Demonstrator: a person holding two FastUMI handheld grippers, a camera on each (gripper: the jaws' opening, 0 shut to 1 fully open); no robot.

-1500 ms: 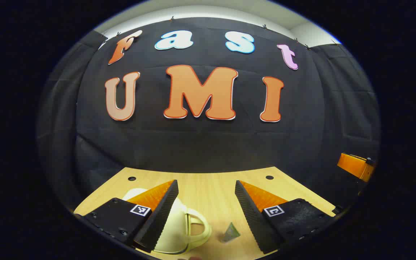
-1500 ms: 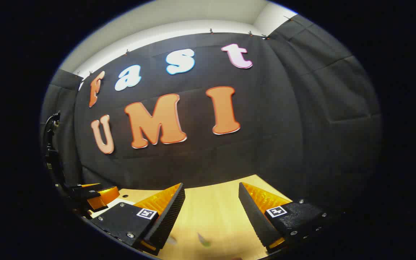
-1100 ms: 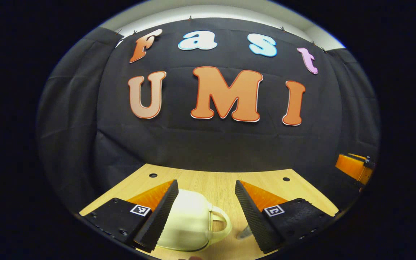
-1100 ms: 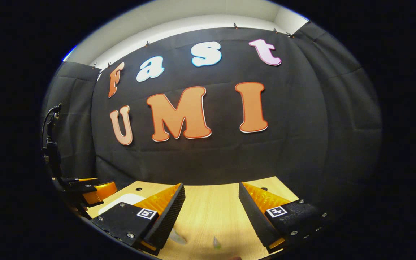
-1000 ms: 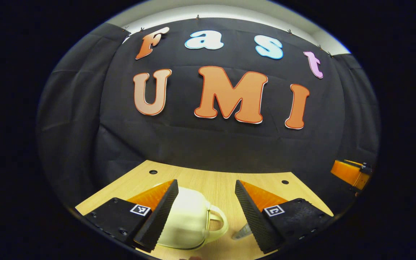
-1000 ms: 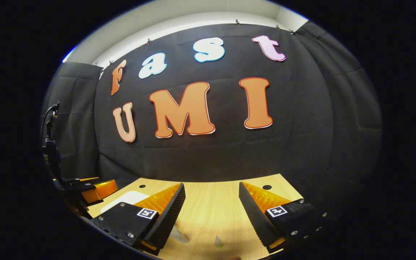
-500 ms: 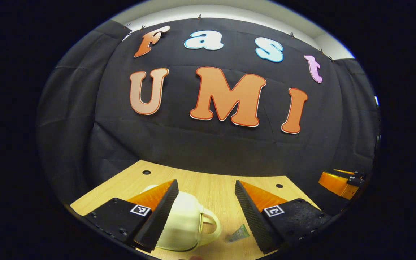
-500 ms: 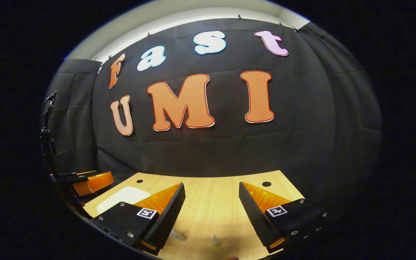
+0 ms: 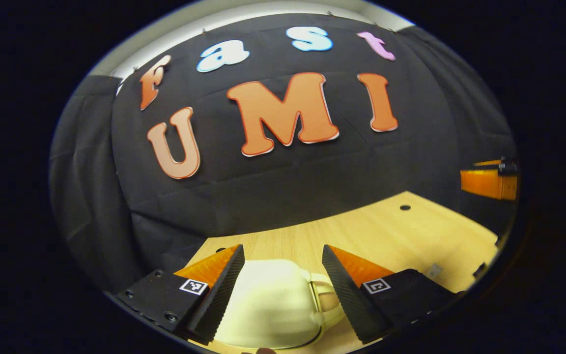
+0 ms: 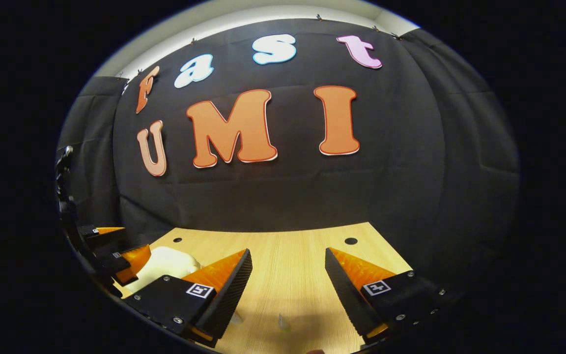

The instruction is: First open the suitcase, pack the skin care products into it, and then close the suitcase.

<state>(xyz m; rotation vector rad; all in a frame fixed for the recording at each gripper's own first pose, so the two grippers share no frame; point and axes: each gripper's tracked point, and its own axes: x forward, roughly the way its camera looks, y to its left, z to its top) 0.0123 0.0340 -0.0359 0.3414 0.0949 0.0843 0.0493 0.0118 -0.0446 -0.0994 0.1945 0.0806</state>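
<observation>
A small cream suitcase (image 9: 268, 305) lies on the wooden table (image 9: 386, 231), its handle (image 9: 323, 299) turned to the right. My left gripper (image 9: 283, 250) is open and hangs just above it, one finger on each side, neither touching the shell. In the right gripper view the suitcase (image 10: 165, 261) sits at the far left with the left gripper (image 10: 113, 250) over it. My right gripper (image 10: 288, 253) is open above bare table. Two small skin care tubes (image 10: 283, 322) lie low between its fingers. Another small product (image 9: 434, 269) lies right of the suitcase.
The booth's black cloth wall (image 10: 283, 196) closes off the table's far edge. Round holes (image 10: 351, 241) mark the tabletop near that edge. The right gripper (image 9: 489, 179) hangs at the far right of the left gripper view.
My left gripper has swung and come nearer the suitcase, which now sits larger between its fingers. The right gripper has tipped down a little. Both stay open.
</observation>
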